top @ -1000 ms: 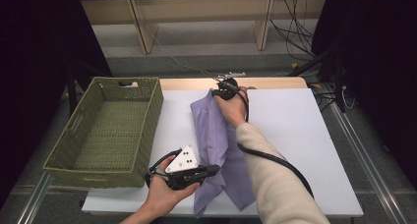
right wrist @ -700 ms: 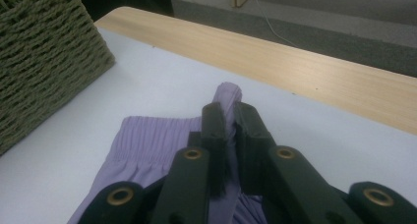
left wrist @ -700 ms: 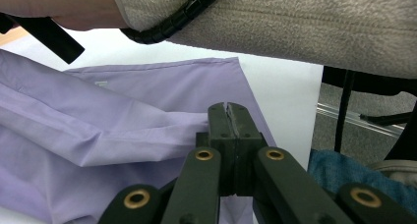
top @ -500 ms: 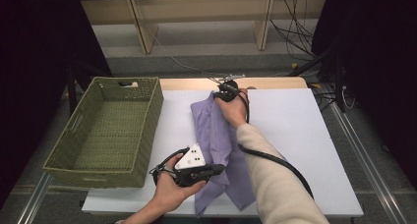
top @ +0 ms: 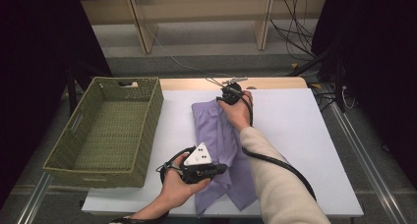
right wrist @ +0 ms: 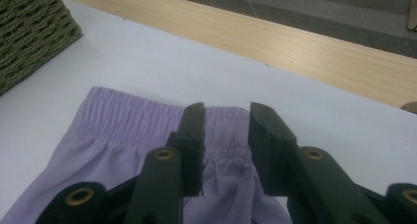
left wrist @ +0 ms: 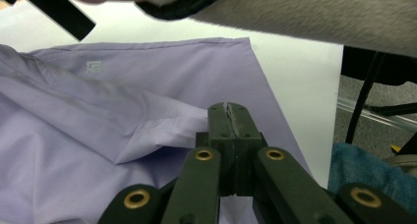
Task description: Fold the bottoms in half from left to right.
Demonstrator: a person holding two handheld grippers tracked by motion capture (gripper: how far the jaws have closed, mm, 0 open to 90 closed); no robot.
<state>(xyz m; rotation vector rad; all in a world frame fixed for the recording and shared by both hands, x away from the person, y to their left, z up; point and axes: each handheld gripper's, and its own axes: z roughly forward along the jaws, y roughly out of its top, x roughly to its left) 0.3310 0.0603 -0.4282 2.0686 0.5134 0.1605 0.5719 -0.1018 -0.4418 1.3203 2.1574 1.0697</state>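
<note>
Lavender shorts (top: 223, 135) lie lengthwise on the white table (top: 295, 135), with the elastic waistband (right wrist: 123, 121) at the far end. My left gripper (top: 223, 169) sits at the near leg, and its jaws (left wrist: 228, 117) are shut on a raised fold of the cloth (left wrist: 98, 111). My right gripper (top: 223, 96) is at the waistband. Its jaws (right wrist: 226, 130) have just been opening and now stand apart, with the gathered band in the gap and neither pad pressing on it. A sleeved forearm crosses over the shorts' right side.
A green woven basket (top: 152, 116) stands at the table's left, and its corner (right wrist: 29, 32) appears in the right gripper view. A wooden strip (top: 265, 83) runs along the table's far edge. Cables trail from both grippers. Bare white table lies to the right of the shorts.
My left gripper has edged a little to the right and lower with the fold of cloth. The right hand has stayed at the waistband.
</note>
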